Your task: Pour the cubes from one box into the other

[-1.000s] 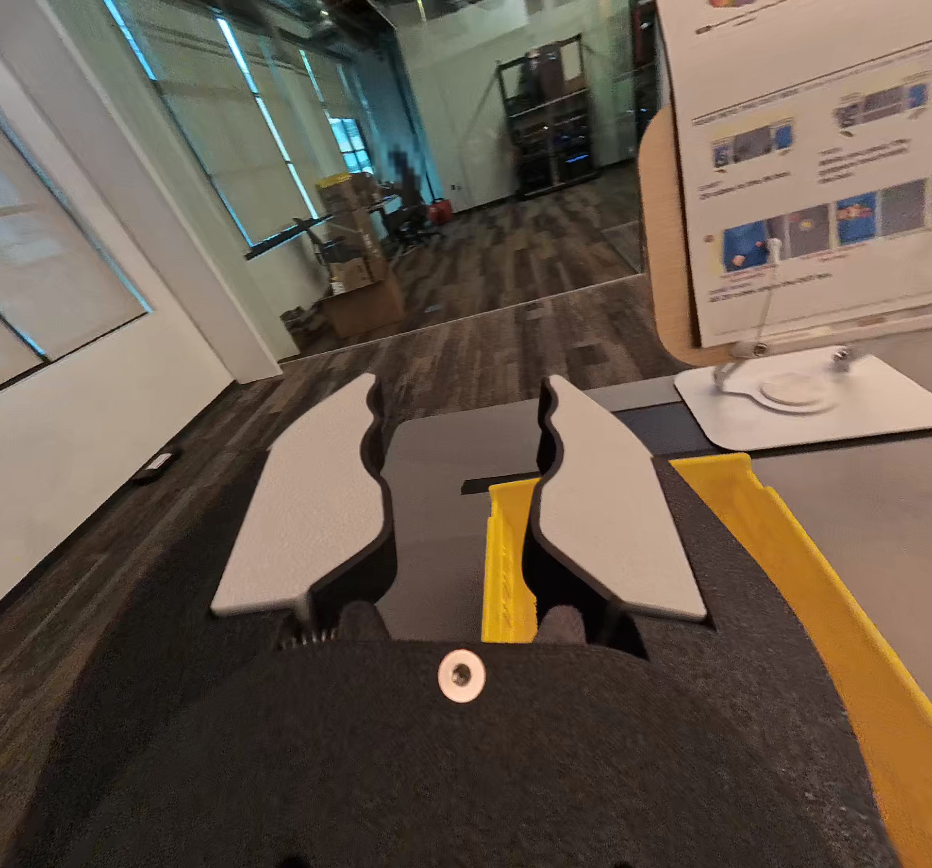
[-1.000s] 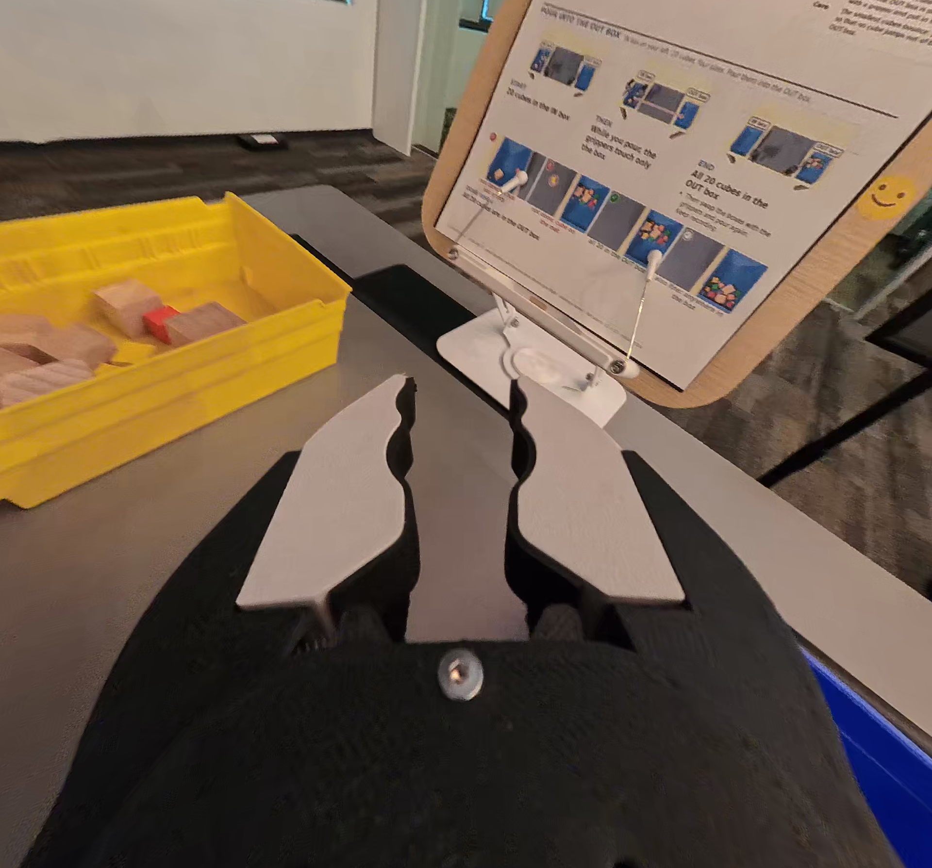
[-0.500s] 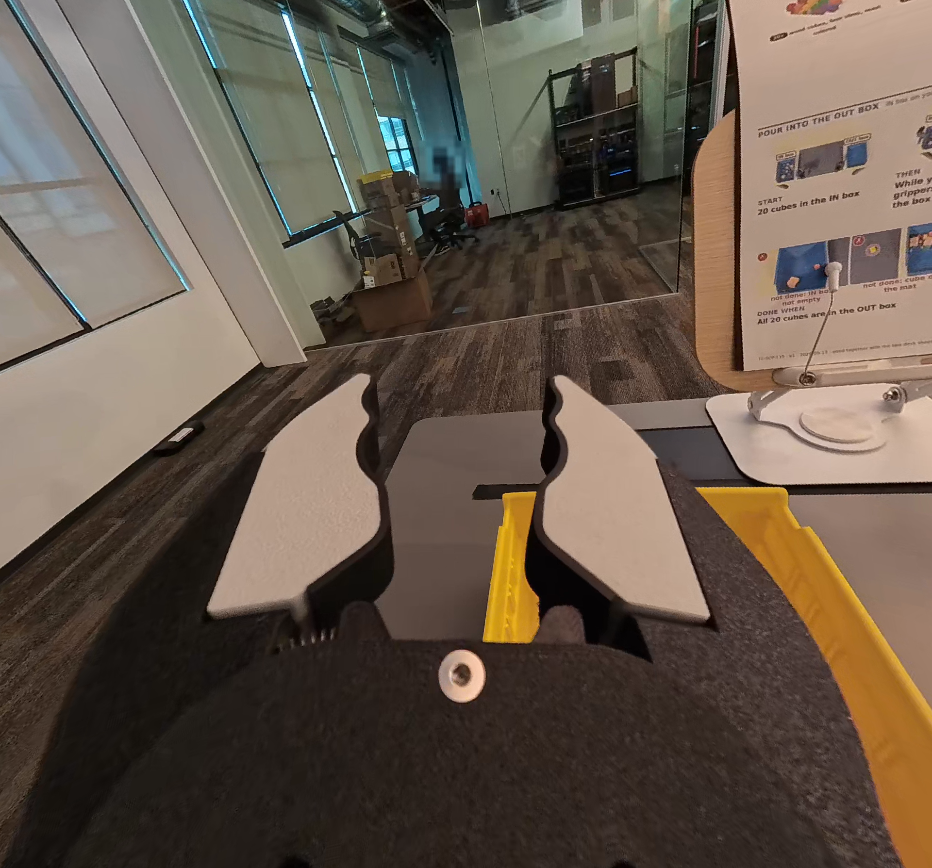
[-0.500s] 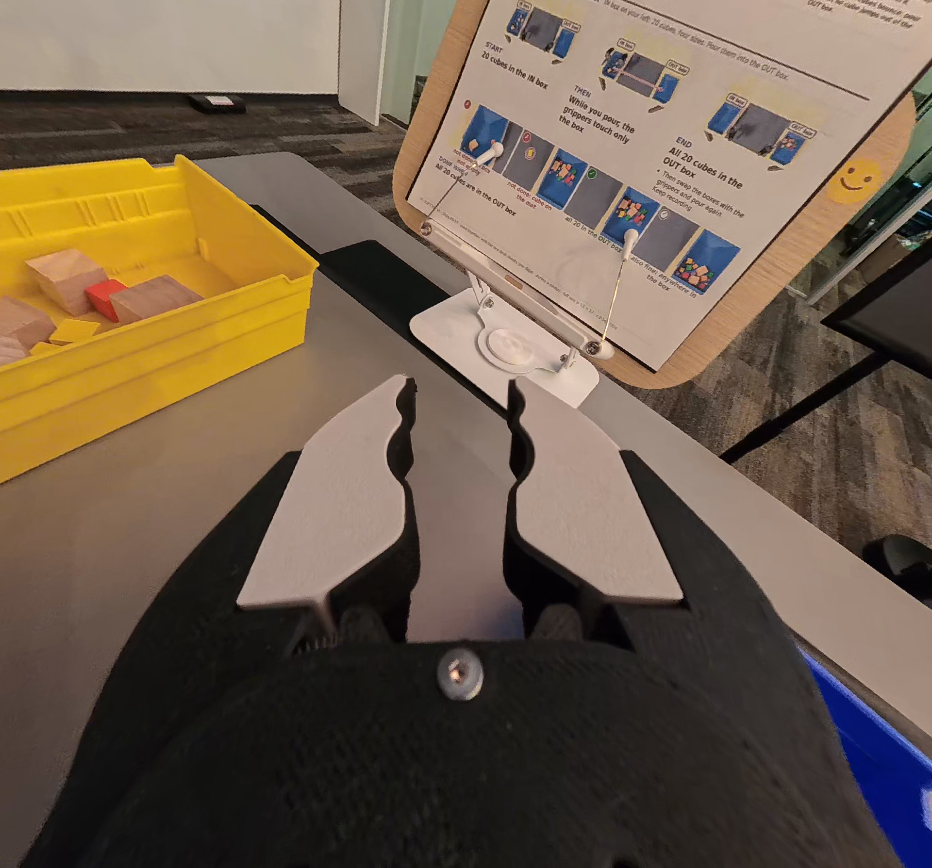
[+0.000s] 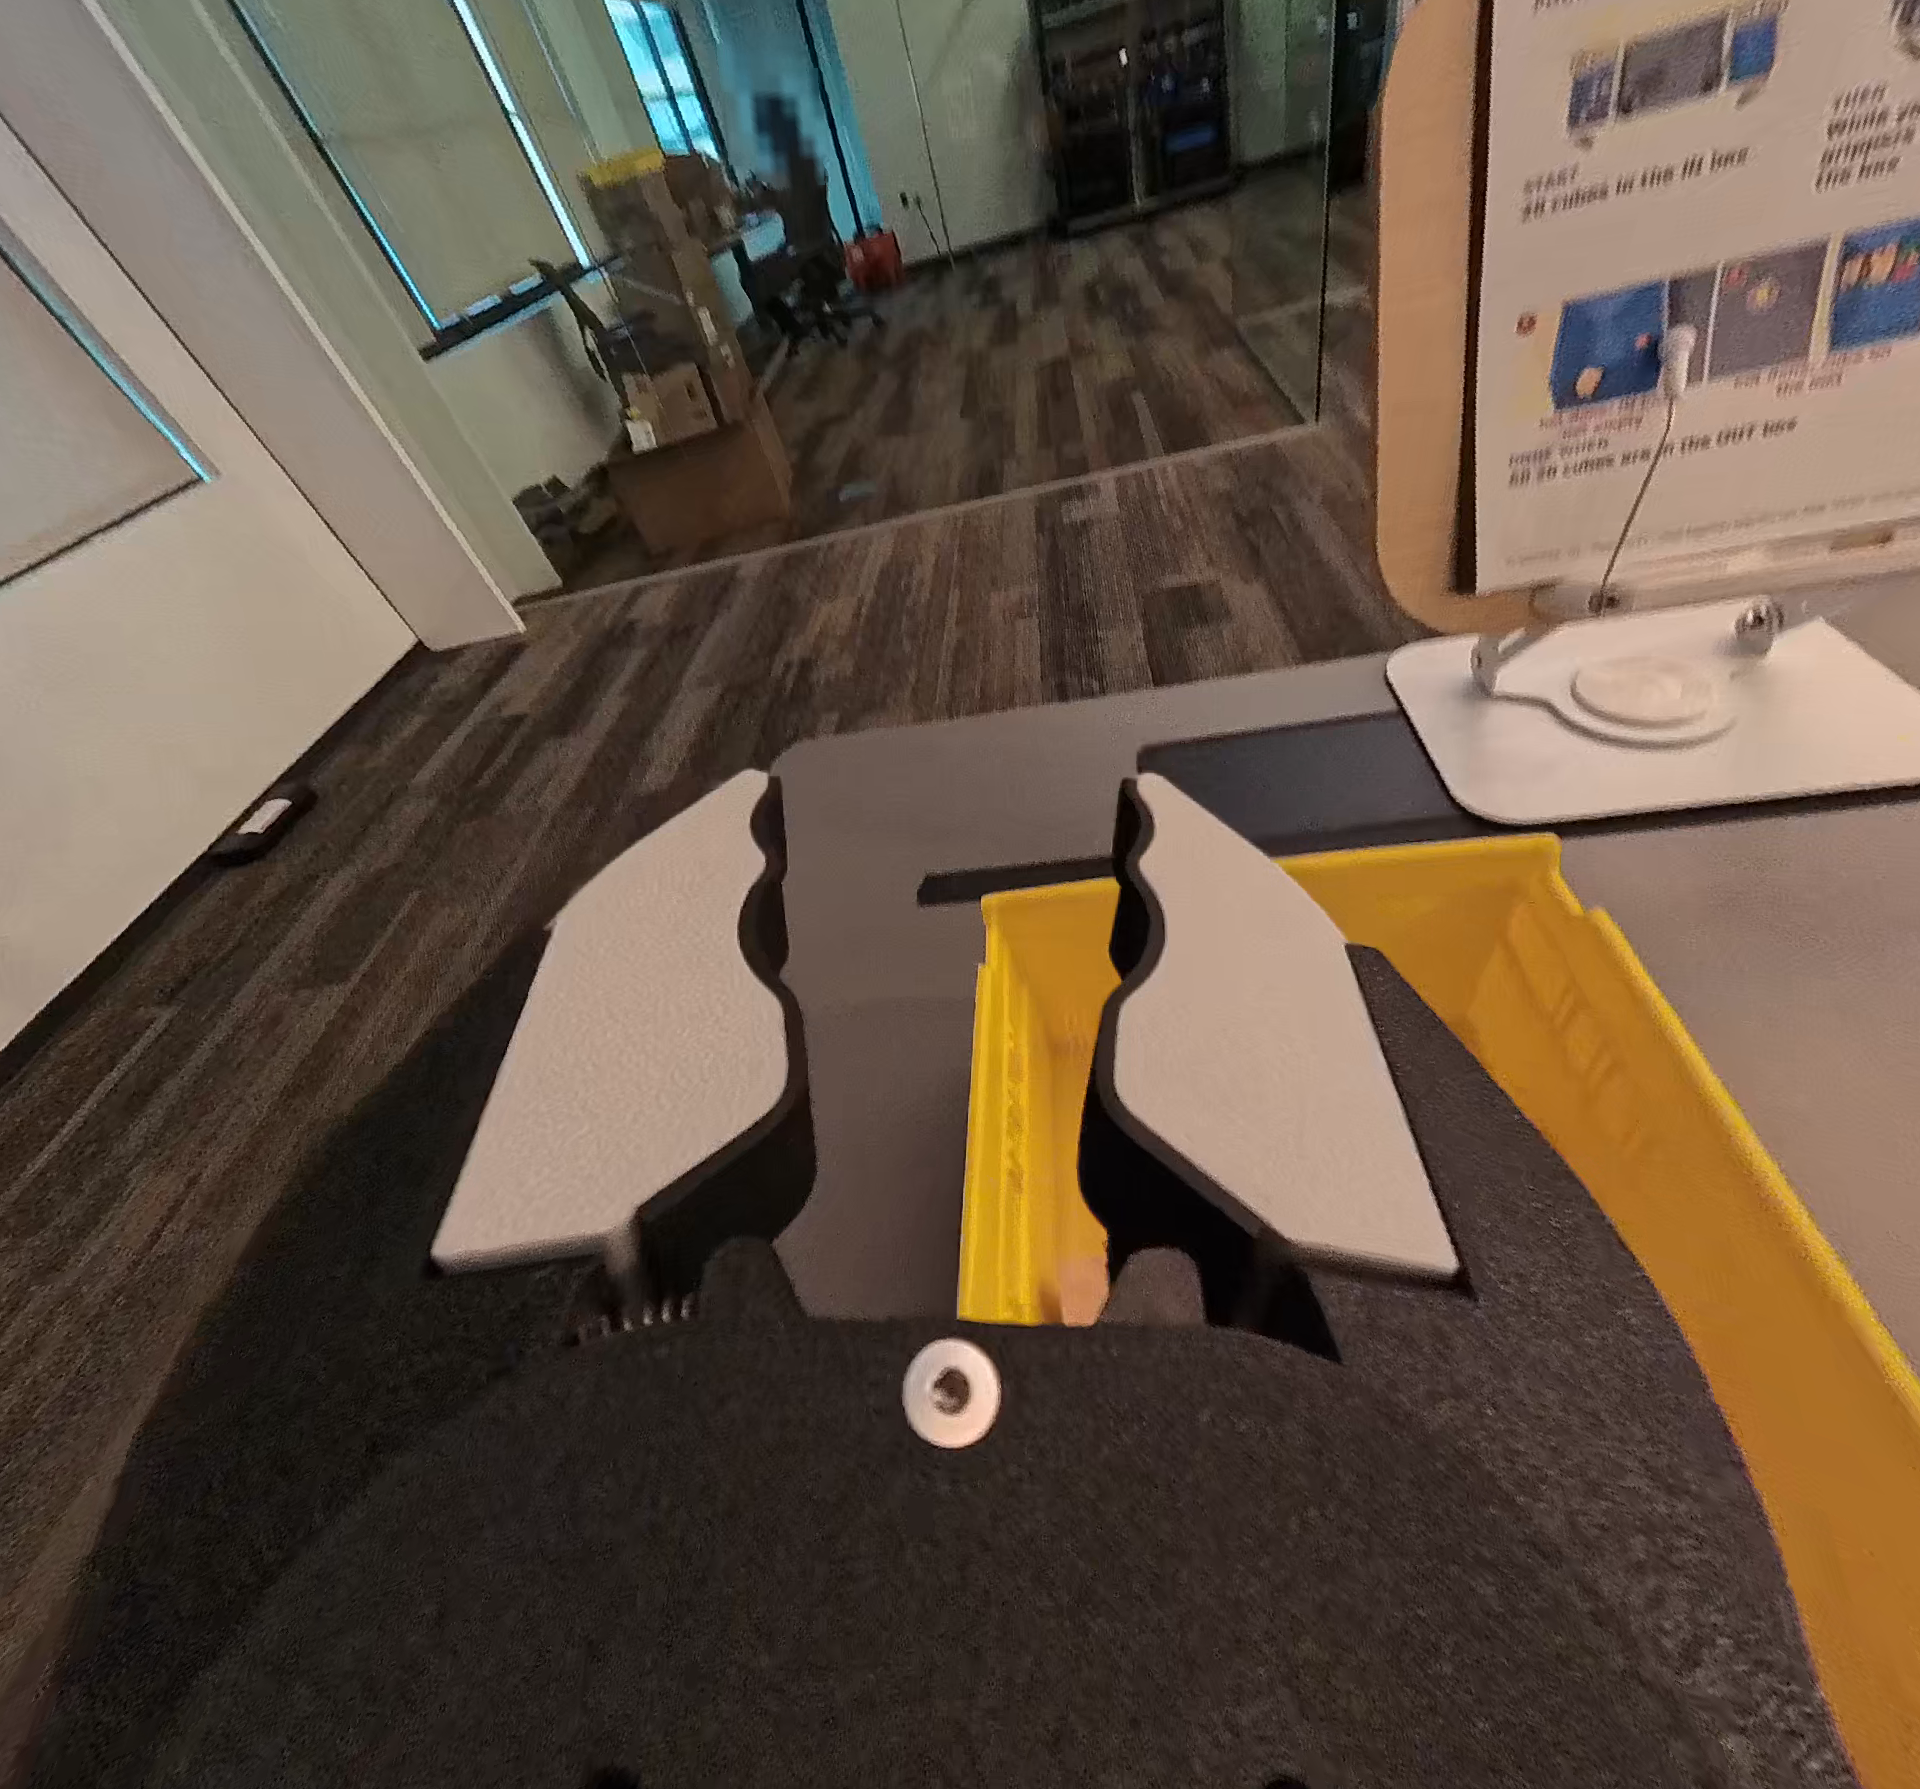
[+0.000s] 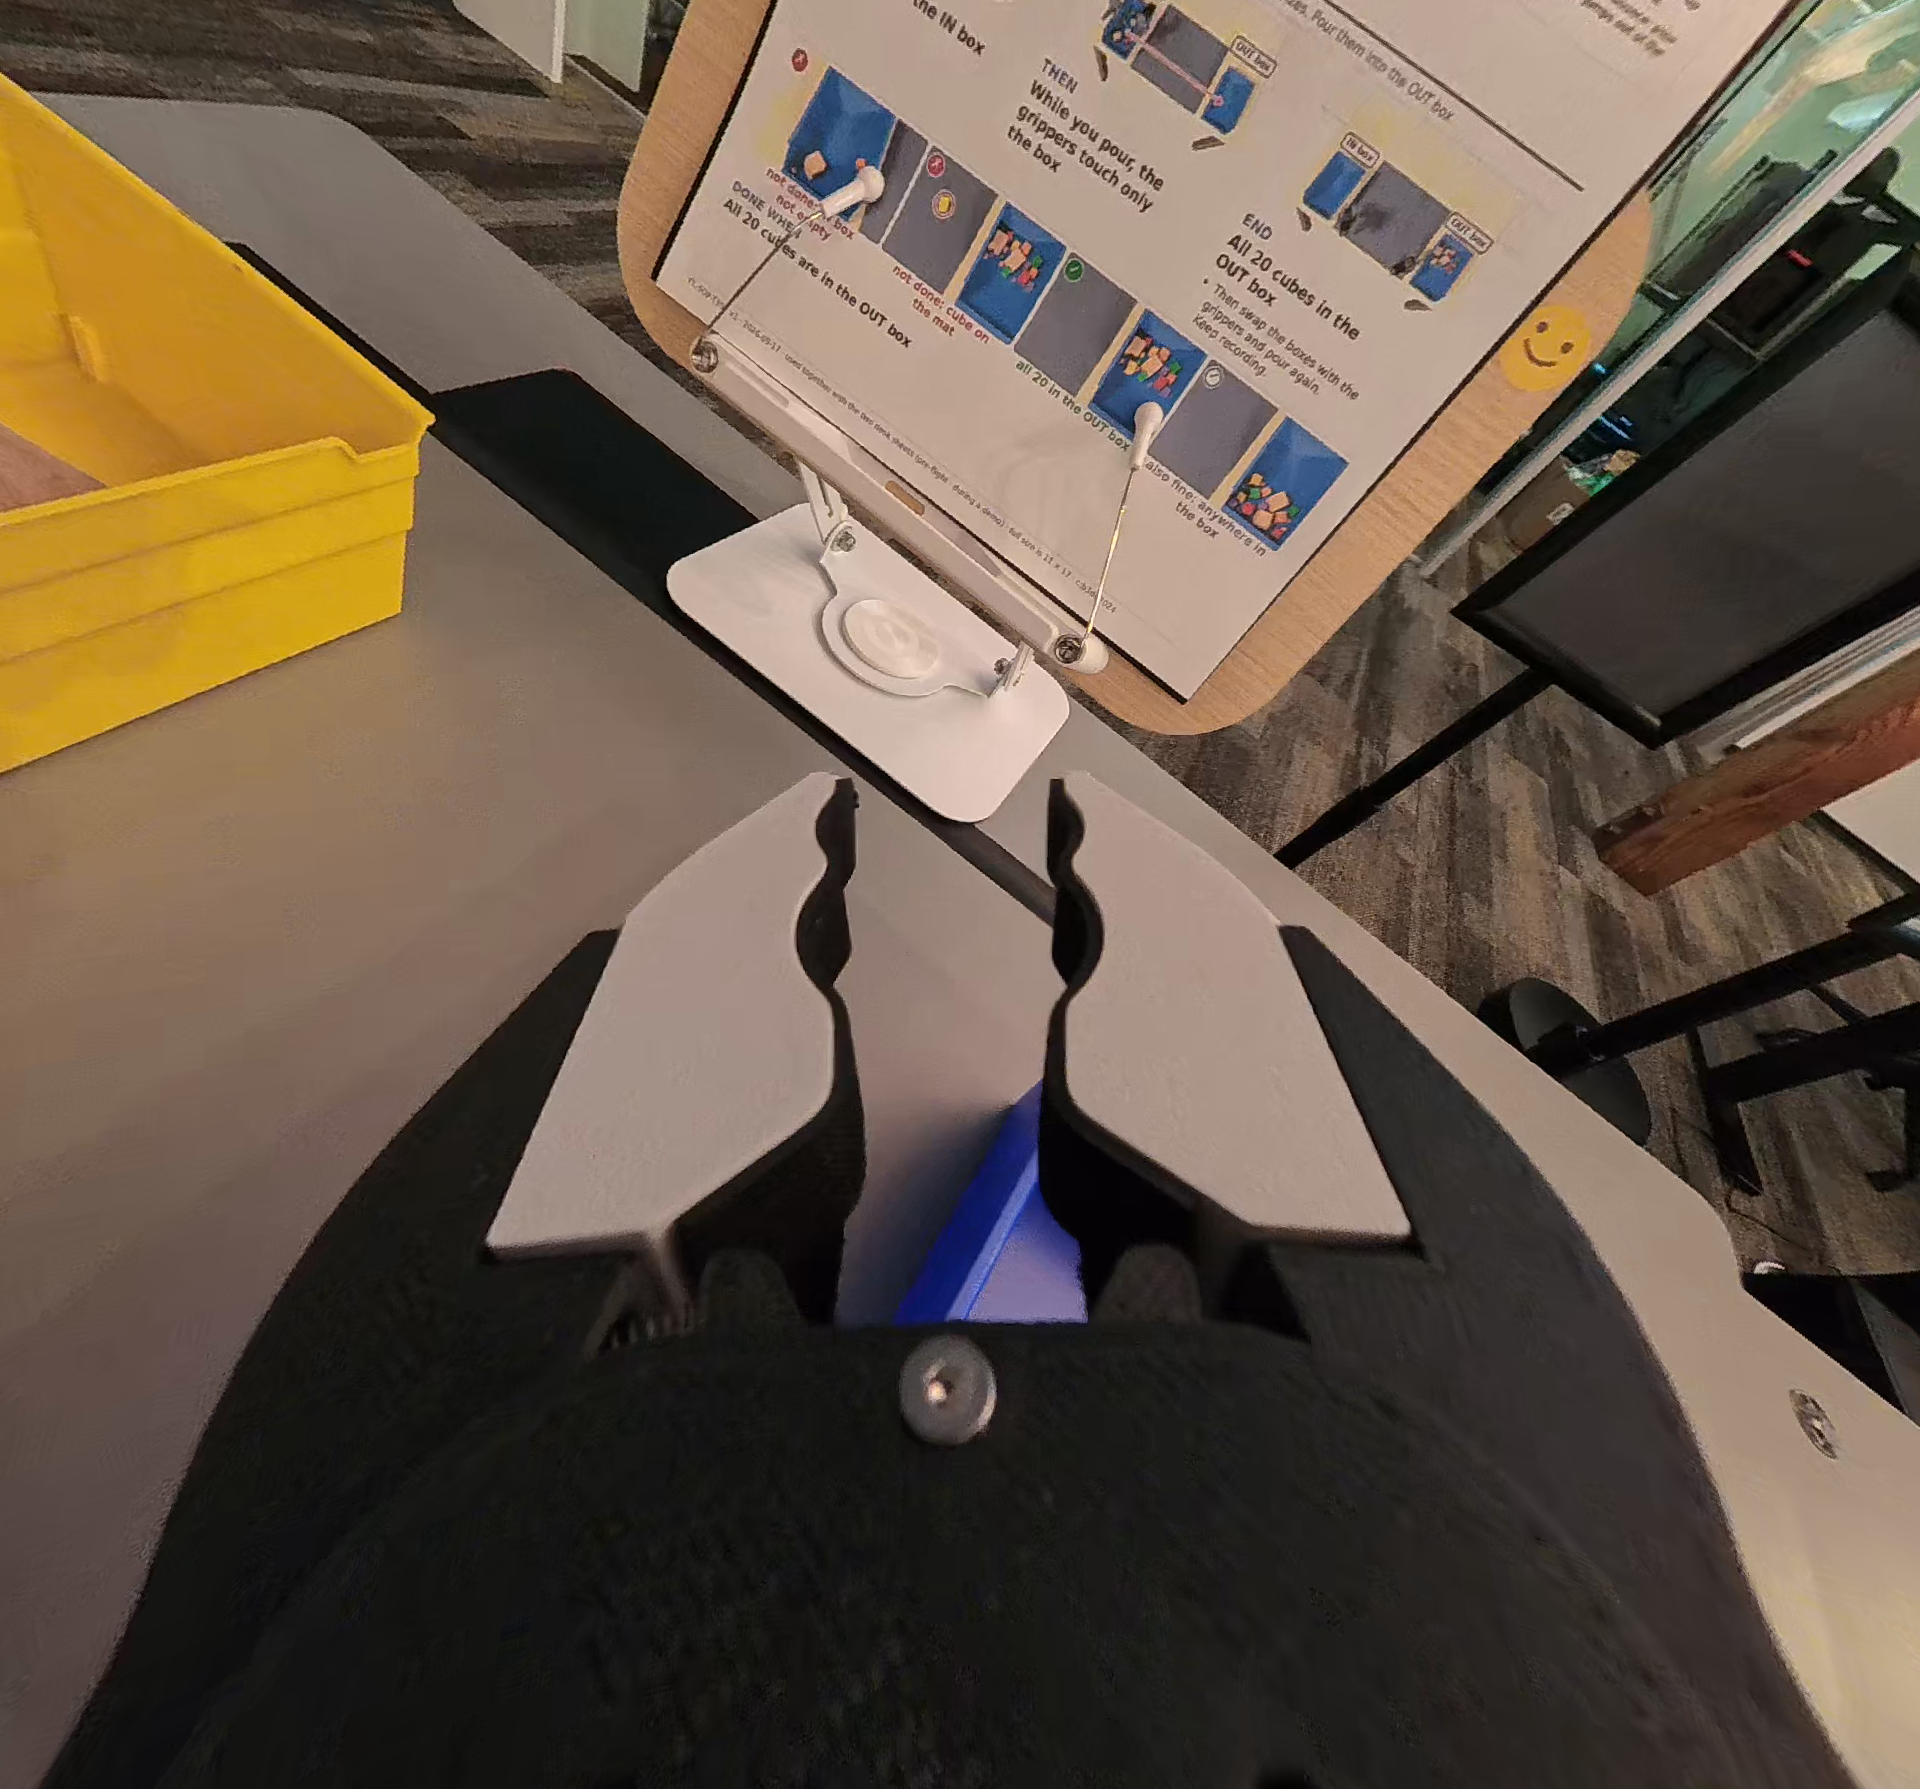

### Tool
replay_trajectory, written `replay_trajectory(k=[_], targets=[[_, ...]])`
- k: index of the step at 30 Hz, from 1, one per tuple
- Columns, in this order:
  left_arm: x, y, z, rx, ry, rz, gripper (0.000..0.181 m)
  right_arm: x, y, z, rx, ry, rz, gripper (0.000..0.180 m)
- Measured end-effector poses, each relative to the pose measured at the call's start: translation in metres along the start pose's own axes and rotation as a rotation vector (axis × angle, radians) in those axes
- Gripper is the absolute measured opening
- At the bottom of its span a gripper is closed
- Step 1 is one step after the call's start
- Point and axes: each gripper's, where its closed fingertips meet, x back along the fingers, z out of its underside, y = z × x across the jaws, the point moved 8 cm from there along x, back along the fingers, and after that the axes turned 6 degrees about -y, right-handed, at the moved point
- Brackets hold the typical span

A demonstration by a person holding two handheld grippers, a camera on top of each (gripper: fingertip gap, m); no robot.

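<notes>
Left tongs (image 5: 945, 804) gape wide and empty, straddling the yellow box's (image 5: 1621, 1095) near-left wall, contact unclear. A pale cube (image 5: 1081, 1292), mostly hidden, peeks between them. Right tongs (image 6: 951, 809) stand narrower, empty, above the table (image 6: 312, 908); blue box (image 6: 987, 1220) edge shows below, largely hidden.

The yellow box (image 5: 1621, 1095) is moulded plastic with a slight sheen, the blue box (image 6: 987, 1209) likewise. The worktop (image 6: 312, 908) is smooth, matt grey. Both gripper bodies look grainy black (almost felt-like), their finger plates (image 5: 1257, 1043) flat matt grey. A paper sheet (image 6: 1195, 129) fronts a pale wood board (image 6: 707, 87).
</notes>
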Motion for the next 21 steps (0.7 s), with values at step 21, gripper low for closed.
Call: replay_trajectory(k=[21], targets=[[-0.008,0.044,0.110,0.363,0.622,0.318,0.032,-0.023,0.064,0.004,-0.225,0.078,-0.330,0.049]])
